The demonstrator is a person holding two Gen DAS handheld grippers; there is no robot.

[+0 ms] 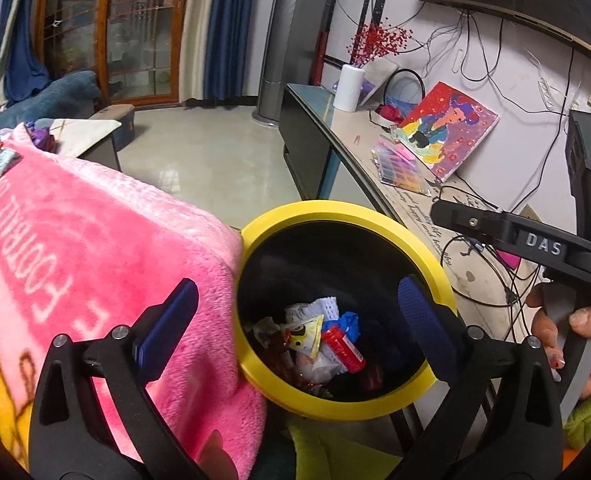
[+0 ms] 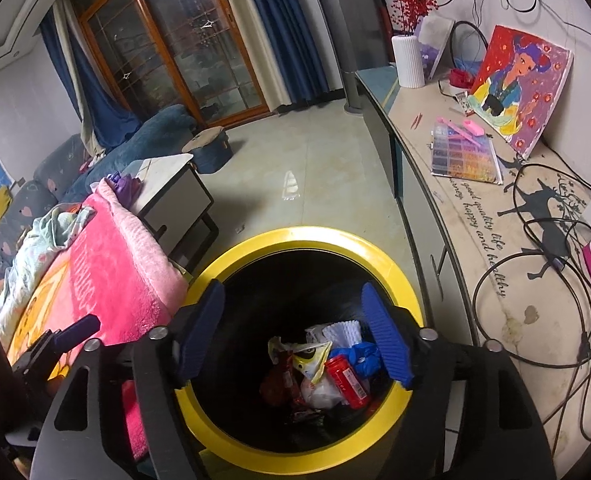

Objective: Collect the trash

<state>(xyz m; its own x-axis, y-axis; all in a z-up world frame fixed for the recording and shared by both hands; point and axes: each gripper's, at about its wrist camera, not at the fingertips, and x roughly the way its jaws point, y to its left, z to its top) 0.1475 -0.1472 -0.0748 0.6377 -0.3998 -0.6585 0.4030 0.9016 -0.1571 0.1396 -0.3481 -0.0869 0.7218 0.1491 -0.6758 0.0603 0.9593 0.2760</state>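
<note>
Both my grippers hung over the yellow-rimmed bin (image 2: 295, 240), fingers spread wide, nothing held. My right gripper (image 2: 295, 336) sat directly above the opening, with the trash (image 2: 327, 368) down at the bottom between and below its fingers: a red can (image 2: 347, 380), a blue scrap (image 2: 365, 354), wrappers. My left gripper (image 1: 295, 328) was offset, one blue pad (image 1: 167, 328) over the pink blanket (image 1: 95, 240), the other over the bin's far rim (image 1: 427, 272). Bin stood between the blanket and the desk (image 2: 475, 240).
</note>
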